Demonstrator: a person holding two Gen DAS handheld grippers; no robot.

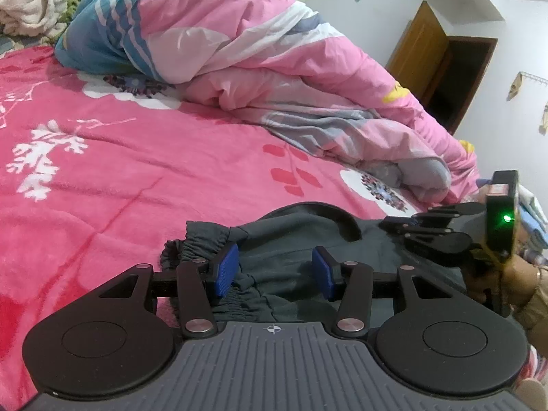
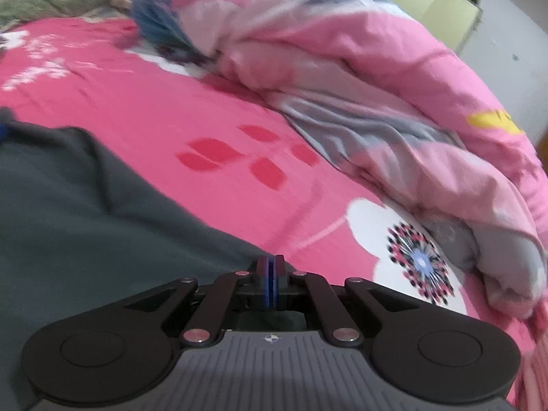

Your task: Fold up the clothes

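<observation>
- Dark grey fabric, a garment (image 1: 301,239) with a gathered elastic waistband, lies on a bright pink bedspread (image 1: 137,157) in the left wrist view, close to the camera.
- The left gripper (image 1: 275,272) hovers over that waistband with its jaws about half open; its blue pads (image 1: 225,269) sit either side of bunched cloth without pressing on it.
- To the right in the same view, the right gripper (image 1: 431,229) lies low over the garment's far edge, a green light glowing on its body, and part of the hand (image 1: 524,277) holding it shows at the frame's edge.
- Behind the garment, a rumpled pink, white, grey and blue quilt (image 1: 274,68) is heaped across the bed; a cream fluffy blanket (image 1: 30,0) sits in the far left corner, and a wooden door (image 1: 421,51) stands open in the wall.
- In the right wrist view, which is blurred, the right gripper (image 2: 270,281) has its jaws fully closed, blue pads meeting; whether any cloth is pinched between them cannot be told.
- Here the garment (image 2: 85,205) fills the lower left, its edge running up to the gripper tips, with the bedspread (image 2: 239,109) and its white flower print beyond, and the quilt (image 2: 376,85) piled to the right.
</observation>
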